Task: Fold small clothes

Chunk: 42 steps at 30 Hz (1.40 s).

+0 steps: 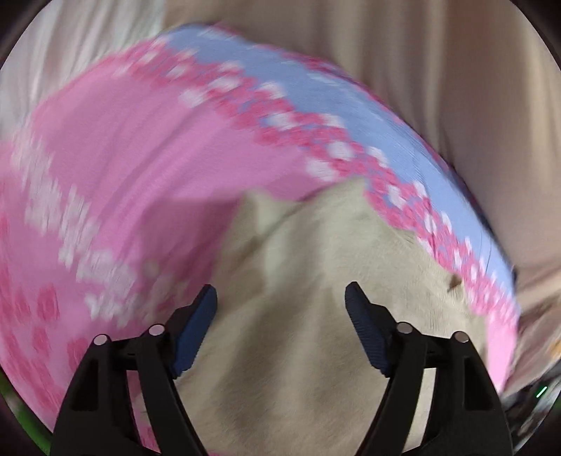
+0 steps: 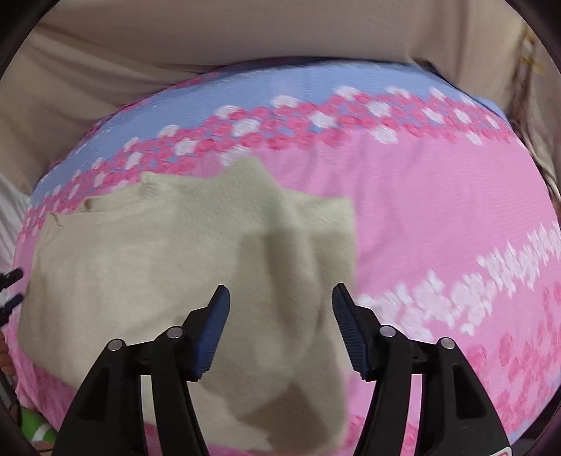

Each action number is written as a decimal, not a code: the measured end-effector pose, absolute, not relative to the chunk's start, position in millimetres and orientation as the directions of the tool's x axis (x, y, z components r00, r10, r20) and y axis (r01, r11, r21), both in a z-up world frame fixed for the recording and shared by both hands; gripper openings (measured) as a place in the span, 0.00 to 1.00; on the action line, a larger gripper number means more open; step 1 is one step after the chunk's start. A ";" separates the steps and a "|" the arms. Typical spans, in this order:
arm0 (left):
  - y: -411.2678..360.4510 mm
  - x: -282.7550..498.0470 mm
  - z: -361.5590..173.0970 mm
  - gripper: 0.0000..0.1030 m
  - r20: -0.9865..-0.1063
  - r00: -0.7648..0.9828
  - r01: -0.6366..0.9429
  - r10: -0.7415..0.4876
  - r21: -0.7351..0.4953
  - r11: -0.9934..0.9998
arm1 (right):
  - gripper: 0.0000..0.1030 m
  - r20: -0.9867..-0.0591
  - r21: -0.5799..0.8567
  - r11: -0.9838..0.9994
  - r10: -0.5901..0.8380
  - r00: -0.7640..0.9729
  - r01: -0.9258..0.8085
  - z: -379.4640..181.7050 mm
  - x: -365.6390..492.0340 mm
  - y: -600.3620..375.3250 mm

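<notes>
A small cream knitted garment [image 2: 147, 280] lies on a pink and blue flowered cloth [image 2: 438, 210]. Its right part is bunched into folds. My right gripper [image 2: 280, 298] is open and empty, hovering over the garment's bunched right edge. In the left wrist view the garment [image 1: 315, 280] fills the lower middle, and my left gripper [image 1: 280, 296] is open and empty above it. The left gripper's fingertips [image 2: 12, 280] show at the far left edge of the right wrist view, beside the garment. The left wrist view is blurred.
The flowered cloth [image 1: 122, 158] covers a raised surface. Beige draped fabric [image 2: 245, 31] runs behind it and also shows in the left wrist view [image 1: 438, 70]. Something green [image 2: 35, 426] sits low at the left.
</notes>
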<state>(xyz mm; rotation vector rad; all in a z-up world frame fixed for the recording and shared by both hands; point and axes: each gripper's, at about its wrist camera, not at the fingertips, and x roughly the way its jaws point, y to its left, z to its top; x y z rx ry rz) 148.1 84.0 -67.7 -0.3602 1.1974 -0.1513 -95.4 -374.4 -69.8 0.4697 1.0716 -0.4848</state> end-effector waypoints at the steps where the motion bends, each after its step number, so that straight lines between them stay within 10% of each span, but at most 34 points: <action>1: 97.3 146.6 -78.4 0.71 -0.889 0.336 -0.134 -0.310 -0.371 0.919 | 0.63 -0.910 0.165 0.769 -0.123 0.396 0.618 -75.9 -107.8 -382.4; 7: 115.0 127.6 -107.5 0.72 -0.875 0.304 -0.240 -0.376 -0.452 0.859 | 0.66 -0.878 0.434 0.590 0.108 0.466 0.681 -111.6 -143.4 -395.3; 16: 98.2 123.3 -102.3 0.72 -0.878 0.267 -0.185 -0.398 -0.452 0.872 | 0.81 -0.862 0.463 0.590 0.126 0.491 0.661 -112.5 -134.9 -370.9; 17: 96.0 124.4 -103.9 0.68 -0.883 0.260 -0.171 -0.391 -0.441 0.881 | 0.79 -0.871 0.440 0.612 0.110 0.480 0.657 -111.9 -131.9 -370.1; 19: 92.2 126.0 -106.8 0.33 -0.897 0.244 -0.153 -0.369 -0.412 0.898 | 0.25 -0.873 0.436 0.633 0.126 0.470 0.639 -110.1 -127.9 -369.6; 24: 112.3 122.2 -91.8 0.14 -0.841 0.233 -0.181 -0.489 -0.531 0.828 | 0.20 -0.856 0.459 0.655 0.147 0.495 0.599 -74.7 -139.4 -378.0; 30: 115.7 107.5 -87.0 0.17 -0.830 0.186 -0.172 -0.526 -0.554 0.815 | 0.25 -0.902 0.372 0.723 0.134 0.411 0.582 -83.3 -148.4 -374.9; 36: 114.3 110.8 -108.8 0.43 -0.867 0.260 -0.235 -0.424 -0.483 0.843 | 0.45 -0.891 0.394 0.645 0.093 0.445 0.654 -89.3 -161.9 -387.4; 39: 108.1 120.6 -104.3 0.14 -0.858 0.238 -0.211 -0.456 -0.504 0.838 | 0.50 -0.885 0.344 0.664 -0.007 0.466 0.664 -64.5 -165.5 -394.1; 42: 85.5 116.3 -56.4 0.12 -0.806 0.275 -0.103 -0.525 -0.567 0.817 | 0.54 -0.864 0.337 0.675 -0.055 0.500 0.656 -41.5 -170.2 -401.5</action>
